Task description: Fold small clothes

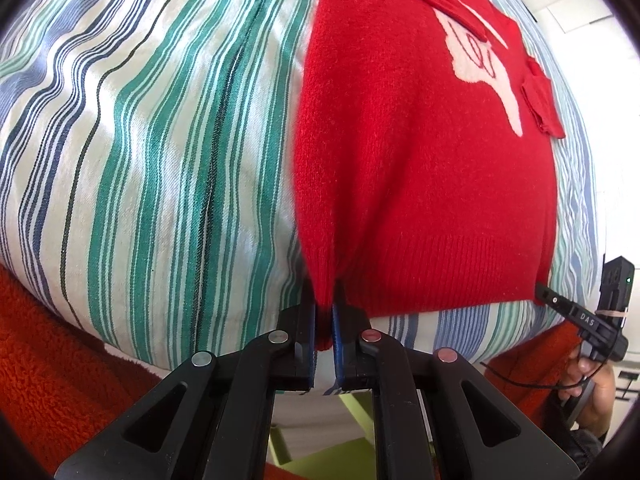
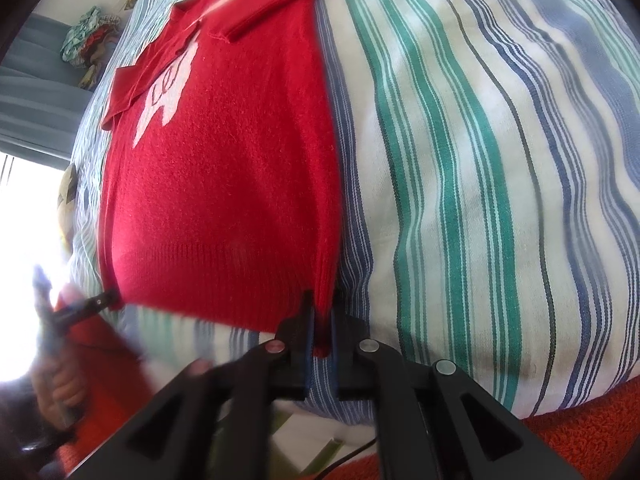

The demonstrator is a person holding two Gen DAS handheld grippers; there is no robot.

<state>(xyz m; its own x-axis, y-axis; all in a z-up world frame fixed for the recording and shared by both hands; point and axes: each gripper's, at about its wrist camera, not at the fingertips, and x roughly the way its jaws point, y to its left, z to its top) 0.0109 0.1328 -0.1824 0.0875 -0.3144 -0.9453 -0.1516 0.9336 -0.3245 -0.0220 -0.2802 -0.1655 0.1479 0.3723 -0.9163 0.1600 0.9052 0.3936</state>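
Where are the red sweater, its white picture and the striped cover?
red sweater (image 1: 424, 184): left wrist view, on the plain knit body.
white picture (image 1: 480, 60): left wrist view, on its pale middle.
striped cover (image 2: 460, 160): right wrist view, on a bare green stripe.

A red knitted sweater (image 1: 420, 184) lies flat on striped cloth — white motif up. Both sleeves fold inward; both ribbed hem corners are pinched.

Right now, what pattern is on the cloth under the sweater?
The cloth has green, blue and white stripes; the left wrist view shows it best.
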